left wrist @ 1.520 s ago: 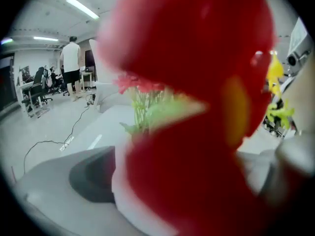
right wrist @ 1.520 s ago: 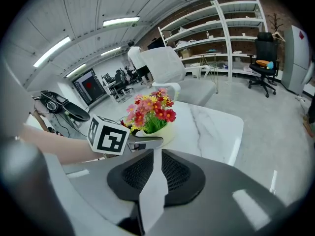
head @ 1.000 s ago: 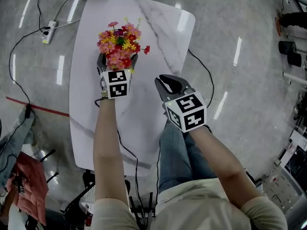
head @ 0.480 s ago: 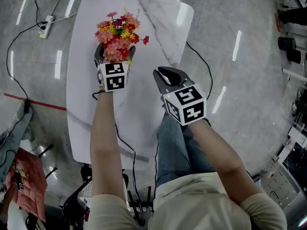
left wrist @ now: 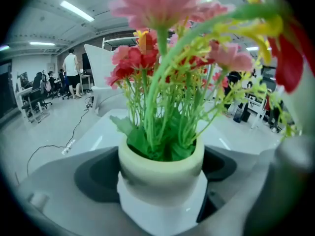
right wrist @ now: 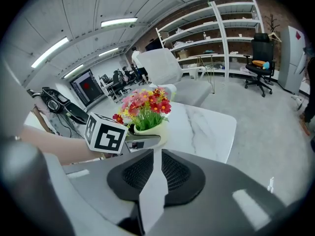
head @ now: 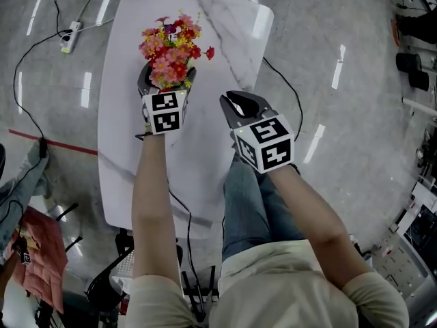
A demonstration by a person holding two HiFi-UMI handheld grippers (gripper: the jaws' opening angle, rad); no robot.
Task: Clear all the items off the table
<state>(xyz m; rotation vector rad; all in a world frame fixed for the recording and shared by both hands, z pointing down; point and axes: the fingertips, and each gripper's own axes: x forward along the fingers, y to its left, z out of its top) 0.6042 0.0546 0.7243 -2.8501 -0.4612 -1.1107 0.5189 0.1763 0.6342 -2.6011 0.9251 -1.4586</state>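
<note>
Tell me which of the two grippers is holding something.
The left gripper: its fingers clamp the cream pot of pink and red flowers. The right gripper has its fingers nearly together with nothing between.

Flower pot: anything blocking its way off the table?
Nothing visible. The left tongs grip the flower pot, no other item shows on the table, and the empty right tongs sit off to its right. Where it goes next isn't in view.
</note>
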